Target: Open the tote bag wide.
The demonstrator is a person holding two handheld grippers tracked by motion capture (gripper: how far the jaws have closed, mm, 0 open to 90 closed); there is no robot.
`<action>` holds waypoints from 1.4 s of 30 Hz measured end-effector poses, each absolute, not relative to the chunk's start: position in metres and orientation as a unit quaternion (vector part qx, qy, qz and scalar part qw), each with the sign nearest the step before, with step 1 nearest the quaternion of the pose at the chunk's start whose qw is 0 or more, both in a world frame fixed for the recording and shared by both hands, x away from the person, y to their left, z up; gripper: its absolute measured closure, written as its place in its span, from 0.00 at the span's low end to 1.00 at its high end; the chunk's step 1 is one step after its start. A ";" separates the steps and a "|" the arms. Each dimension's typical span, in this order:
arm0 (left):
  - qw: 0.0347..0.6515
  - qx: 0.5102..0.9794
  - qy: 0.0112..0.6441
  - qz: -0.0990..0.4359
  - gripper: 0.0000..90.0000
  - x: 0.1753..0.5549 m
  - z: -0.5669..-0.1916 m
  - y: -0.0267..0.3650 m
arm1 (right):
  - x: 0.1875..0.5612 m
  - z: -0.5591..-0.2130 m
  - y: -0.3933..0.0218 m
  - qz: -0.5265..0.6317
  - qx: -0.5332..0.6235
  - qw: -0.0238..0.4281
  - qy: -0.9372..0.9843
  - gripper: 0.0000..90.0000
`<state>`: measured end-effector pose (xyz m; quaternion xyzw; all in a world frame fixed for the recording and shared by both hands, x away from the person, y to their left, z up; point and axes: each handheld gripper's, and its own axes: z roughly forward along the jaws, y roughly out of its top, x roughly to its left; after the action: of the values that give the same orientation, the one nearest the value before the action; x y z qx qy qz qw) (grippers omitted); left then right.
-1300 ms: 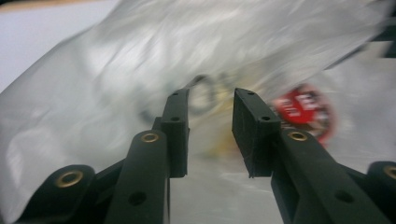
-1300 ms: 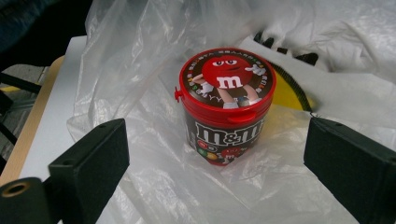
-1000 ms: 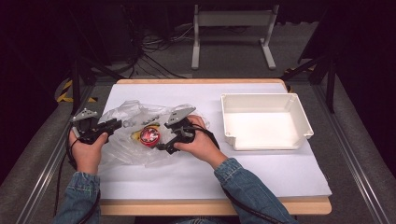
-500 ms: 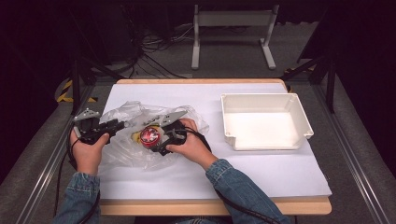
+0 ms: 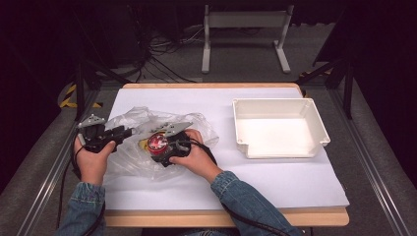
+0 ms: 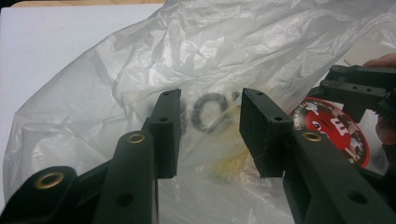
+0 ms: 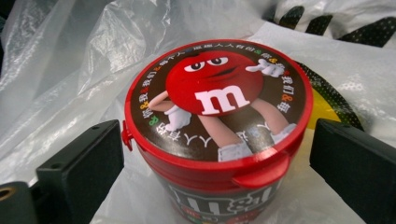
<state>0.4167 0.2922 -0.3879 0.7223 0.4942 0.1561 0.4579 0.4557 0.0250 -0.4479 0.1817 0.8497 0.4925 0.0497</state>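
Note:
A candy tub (image 5: 157,141) with a red lid and a cartoon figure (image 7: 217,93) stands upright on a crumpled clear plastic bag (image 5: 137,120) at the table's left. My right gripper (image 7: 217,154) is open, one jaw on each side of the tub with narrow gaps; its jaws have just been opening. In the high view the right gripper (image 5: 159,149) sits low against the tub. My left gripper (image 6: 212,135) is open at the bag's (image 6: 210,46) left edge. Its jaws have just been opening, with loose bag film between them and not pinched. The tub (image 6: 334,130) shows at its right.
An empty white tray (image 5: 314,115) stands at the table's right on white paper (image 5: 275,182). Through the bag film I see a dark ring (image 6: 205,109) and yellow packaging (image 7: 327,102) with black dotted print. The table's front edge (image 5: 221,216) is near the person's sleeves.
The right hand has come down and to the left, so its jaws now stand around the tub. The left hand has stayed in place, its jaws slightly wider.

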 end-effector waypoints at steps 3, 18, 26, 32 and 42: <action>0.458 0.723 0.493 0.157 0.65 0.415 -0.387 0.293 | 0.455 -0.449 0.027 0.495 0.185 0.057 0.847 0.05; 0.461 0.723 0.491 0.154 0.55 0.411 -0.386 0.296 | 0.447 -0.441 0.032 0.478 0.175 0.099 0.855 0.26; 0.465 0.718 0.492 0.163 0.50 0.408 -0.380 0.300 | 0.443 -0.428 0.026 0.478 0.165 0.099 0.857 0.26; 0.469 0.714 0.493 0.166 0.39 0.405 -0.375 0.300 | 0.437 -0.413 0.018 0.488 0.160 0.102 0.852 0.26; 0.481 0.711 0.488 0.160 0.29 0.401 -0.367 0.305 | 0.433 -0.387 -0.001 0.495 0.162 0.102 0.848 0.27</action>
<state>0.4014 0.3046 -0.3674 0.7106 0.4877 0.1602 0.4812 0.4327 -0.0014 -0.3867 0.1617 0.8478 0.4946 0.1021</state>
